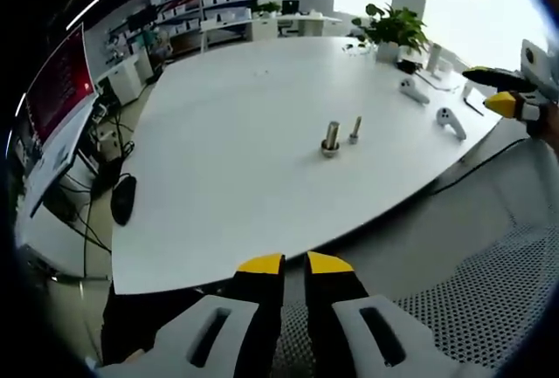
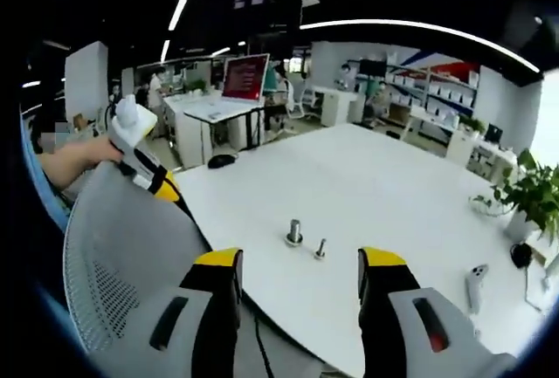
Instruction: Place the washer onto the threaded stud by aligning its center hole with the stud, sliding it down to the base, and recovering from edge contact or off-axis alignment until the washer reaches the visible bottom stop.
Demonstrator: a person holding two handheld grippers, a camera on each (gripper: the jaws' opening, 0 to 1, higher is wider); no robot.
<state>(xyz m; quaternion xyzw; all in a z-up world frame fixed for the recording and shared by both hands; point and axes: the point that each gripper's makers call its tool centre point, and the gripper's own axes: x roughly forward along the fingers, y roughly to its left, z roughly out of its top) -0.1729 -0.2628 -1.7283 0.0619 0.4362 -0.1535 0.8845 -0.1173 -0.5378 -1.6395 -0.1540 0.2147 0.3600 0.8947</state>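
Altogether two studs [image 1: 330, 139] [image 1: 355, 129] stand on the table [image 1: 227, 160]; left tool [image 1: 294, 264] nearly clenched, right tool [image 2: 299, 258] released.

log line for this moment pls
left hand-held gripper shut, empty | right hand-held gripper open, empty | two studs upright on table | untouched

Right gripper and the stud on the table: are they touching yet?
Apart. In the right gripper view, the right gripper hangs open short of the table edge, with bare white table between its jaw tips and the stud.
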